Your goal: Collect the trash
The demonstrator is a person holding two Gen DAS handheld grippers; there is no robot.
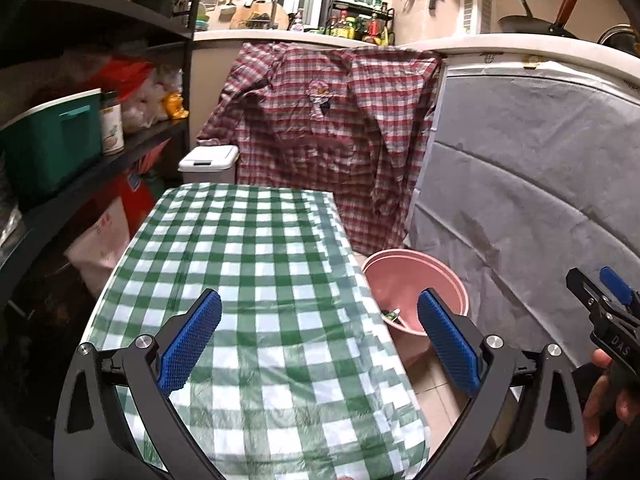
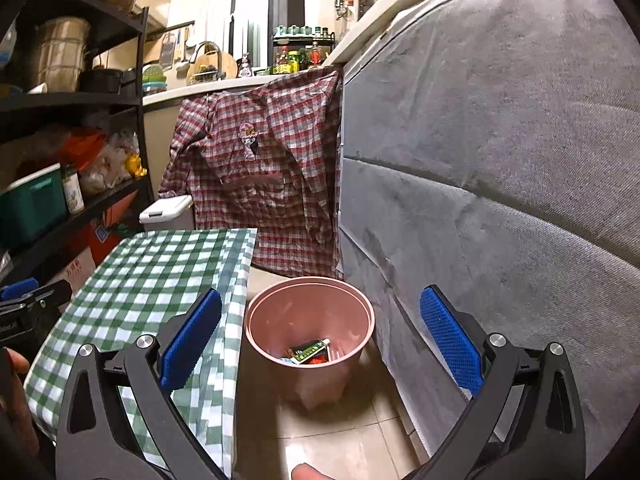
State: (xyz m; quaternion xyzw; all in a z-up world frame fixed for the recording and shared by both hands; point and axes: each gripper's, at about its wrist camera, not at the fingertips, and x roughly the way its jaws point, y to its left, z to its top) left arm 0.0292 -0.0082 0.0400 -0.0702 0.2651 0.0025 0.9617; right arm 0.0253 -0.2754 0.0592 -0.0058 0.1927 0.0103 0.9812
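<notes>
A pink bin (image 2: 308,320) stands on the tiled floor to the right of the table; it also shows in the left wrist view (image 1: 412,280). Small wrappers (image 2: 310,352) lie at its bottom, a green one among them (image 1: 392,315). My right gripper (image 2: 320,328) is open and empty, held above and in front of the bin. My left gripper (image 1: 320,332) is open and empty over the table with the green checked cloth (image 1: 248,264). The right gripper also shows at the right edge of the left wrist view (image 1: 600,292).
A red plaid shirt (image 1: 328,120) hangs from the counter behind. A grey covered panel (image 2: 500,160) stands close on the right. Black shelves (image 1: 80,120) with boxes stand at the left. A white lidded bin (image 1: 208,162) stands behind the table.
</notes>
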